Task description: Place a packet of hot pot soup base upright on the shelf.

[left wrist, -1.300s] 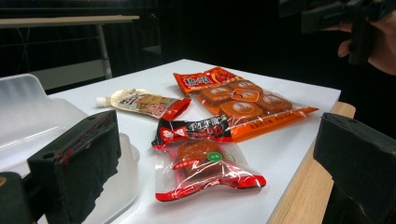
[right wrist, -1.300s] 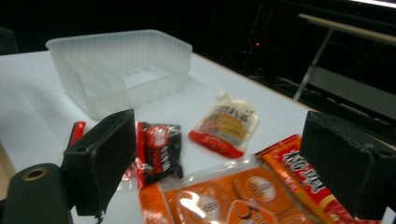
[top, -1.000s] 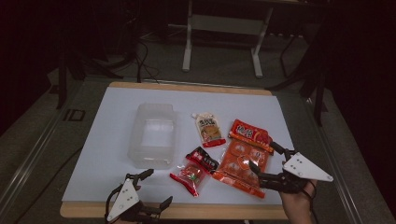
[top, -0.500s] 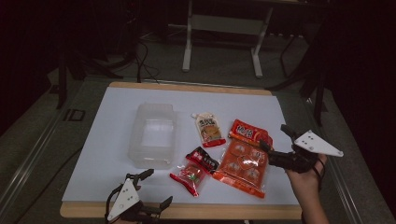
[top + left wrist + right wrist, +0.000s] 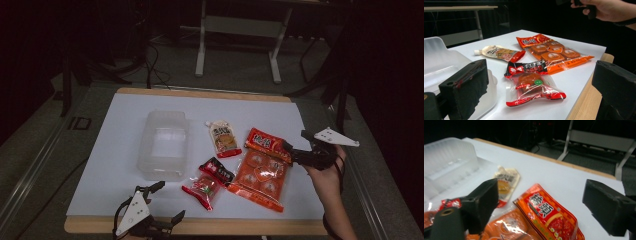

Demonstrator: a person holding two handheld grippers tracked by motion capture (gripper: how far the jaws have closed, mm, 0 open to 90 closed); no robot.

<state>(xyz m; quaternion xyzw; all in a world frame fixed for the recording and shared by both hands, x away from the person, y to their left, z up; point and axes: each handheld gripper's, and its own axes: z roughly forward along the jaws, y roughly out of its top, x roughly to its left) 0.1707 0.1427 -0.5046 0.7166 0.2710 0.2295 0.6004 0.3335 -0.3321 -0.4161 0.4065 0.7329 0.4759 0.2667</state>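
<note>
With jaws wide and holding nothing, the right gripper (image 5: 295, 145) is hovering beside the red packet (image 5: 267, 144), possibly snagging the overlapping orange pack (image 5: 260, 175), while the left gripper (image 5: 167, 202) is also gaping empty.

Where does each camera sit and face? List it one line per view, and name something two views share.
High view: above the table's near edge, looking forward and down; right hand and both claws show.
Left gripper view: low at the front edge, facing across the table; its open jaws frame the clear red-ended candy packet.
Right gripper view: above the right side; open jaws frame the flat red snack packet.
Shared: clear plastic tub.
</note>
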